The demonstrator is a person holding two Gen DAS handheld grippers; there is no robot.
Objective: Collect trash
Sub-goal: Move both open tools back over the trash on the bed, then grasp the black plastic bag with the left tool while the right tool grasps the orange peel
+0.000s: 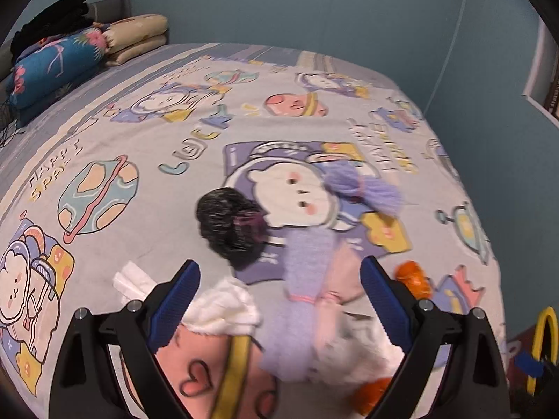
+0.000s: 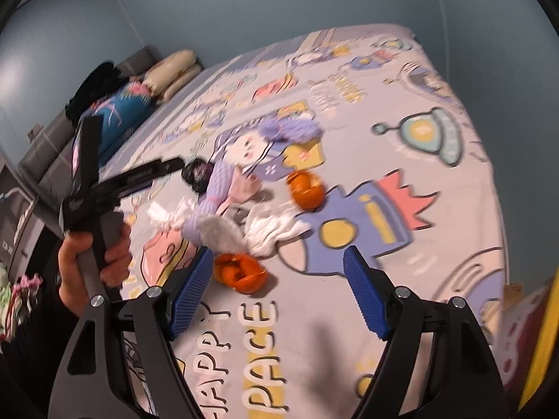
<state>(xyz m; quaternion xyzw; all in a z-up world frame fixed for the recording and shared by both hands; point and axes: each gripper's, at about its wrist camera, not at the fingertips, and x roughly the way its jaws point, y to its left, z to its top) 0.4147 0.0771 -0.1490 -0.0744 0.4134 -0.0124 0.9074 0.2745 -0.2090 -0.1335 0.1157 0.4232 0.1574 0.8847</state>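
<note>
Two pairs of black tongs with ribbed blue pads hang over a bed dressed in a pale cartoon space-print sheet [image 2: 436,209], both tipped downward toward a scatter of litter near its foot. The right tongs [image 2: 277,279] stand apart and empty above the sheet's printed lettering, with a curl of orange citrus peel [image 2: 241,274] just beside the left pad. The left tongs [image 1: 281,296], gripped by a hand [image 2: 92,262] at the bed's edge, are likewise spread wide with nothing between the pads; a crumpled white paper tissue [image 1: 223,309] lies just inside the left pad, and a lilac knitted sock [image 1: 300,296] runs up the middle of the gap. Beyond these lie a second wad of white tissue [image 2: 269,230], another piece of orange peel [image 2: 306,189], a flat white tissue [image 1: 131,279] and a black bundle of fabric [image 1: 229,225], with a lilac knitted bunch [image 1: 363,185] farther up the sheet. Folded bedding, a blue floral roll [image 1: 56,66] and beige pillows [image 1: 138,36], sits at the far head of the bed against the blue wall. The step in hand looks like a first pick. It would go best by straddling one soft scrap at a time, tissue or peel, pressing lightly into the sheet, and closing only once the knitwear is clear of the pads, so no clothing rides along with the rubbish.
</note>
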